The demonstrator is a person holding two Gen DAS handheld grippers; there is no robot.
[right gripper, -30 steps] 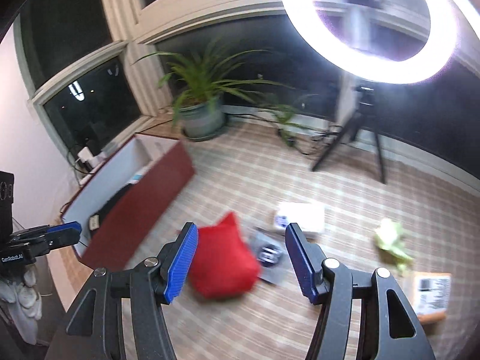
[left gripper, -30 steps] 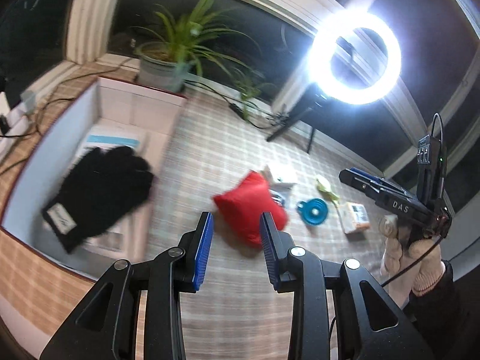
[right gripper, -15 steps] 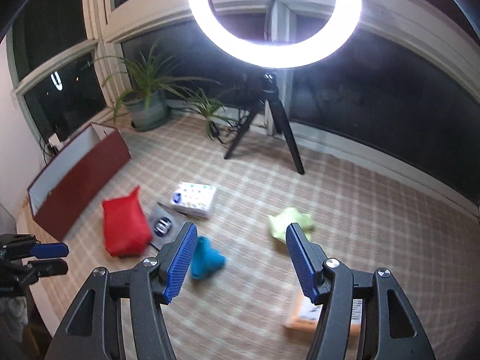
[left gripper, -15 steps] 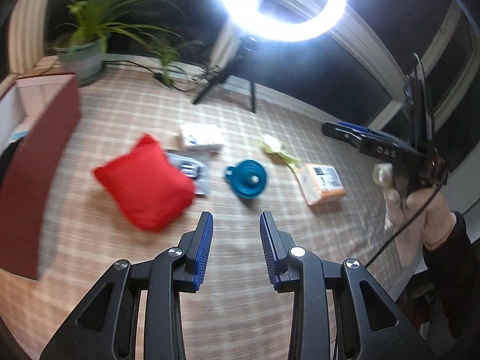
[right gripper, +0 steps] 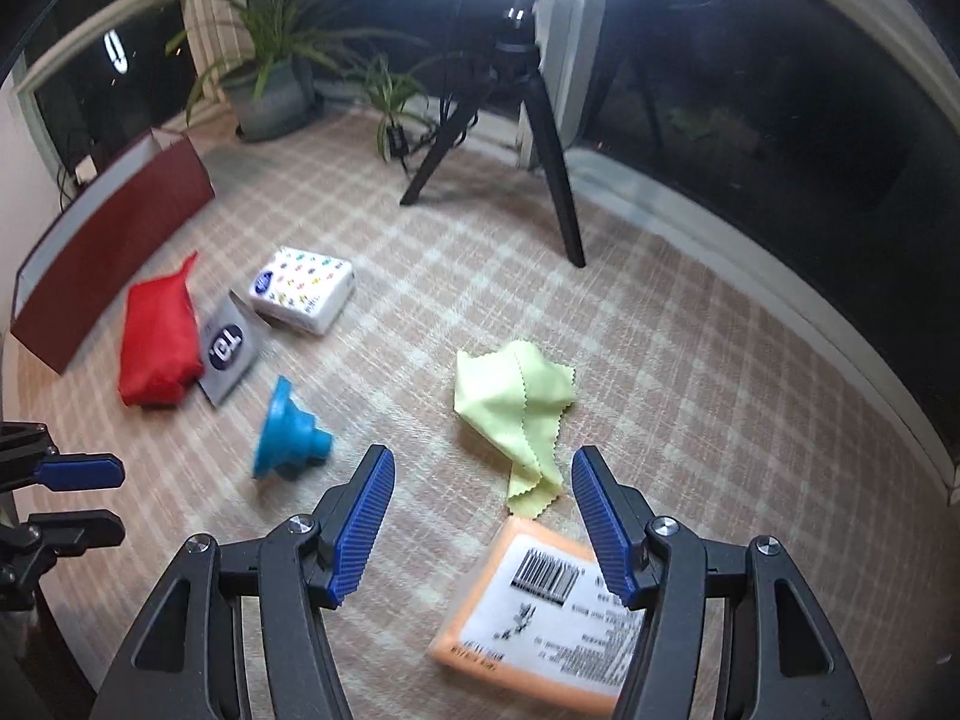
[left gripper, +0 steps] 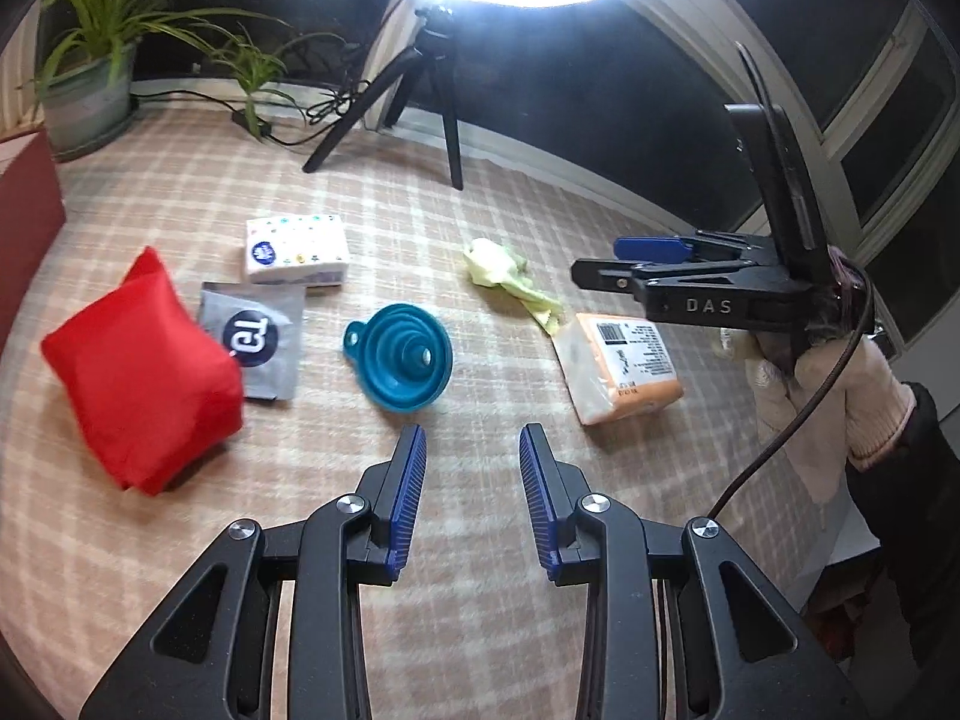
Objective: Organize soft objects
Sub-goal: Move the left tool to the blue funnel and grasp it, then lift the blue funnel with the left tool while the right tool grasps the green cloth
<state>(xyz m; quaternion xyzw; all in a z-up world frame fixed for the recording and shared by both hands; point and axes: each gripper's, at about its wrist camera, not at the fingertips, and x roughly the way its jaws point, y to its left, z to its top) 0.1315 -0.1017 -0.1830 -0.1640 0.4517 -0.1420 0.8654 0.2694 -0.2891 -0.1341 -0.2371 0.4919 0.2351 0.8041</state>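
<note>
Both grippers empty above the checked beige tablecloth (right gripper: 690, 360), between picks.

Dark red open box (right gripper: 114, 240) sits at the cloth's far left edge, presumably the bin. The soft items lie loose, largest first: red fabric pouch (left gripper: 141, 378), nearest the box; orange wrapped soft pack (right gripper: 540, 606); patterned white tissue pack (right gripper: 303, 288); crumpled yellow-green cloth (right gripper: 516, 402); teal collapsible funnel (left gripper: 402, 354). Right gripper (right gripper: 483, 516) has its jaws spread wide, nothing between, with the cloth just ahead and the likely next pick: descend, close on a raised fold. Left gripper (left gripper: 472, 486) also released, the funnel ahead of it. Bare cloth around each item leaves approach room.
</note>
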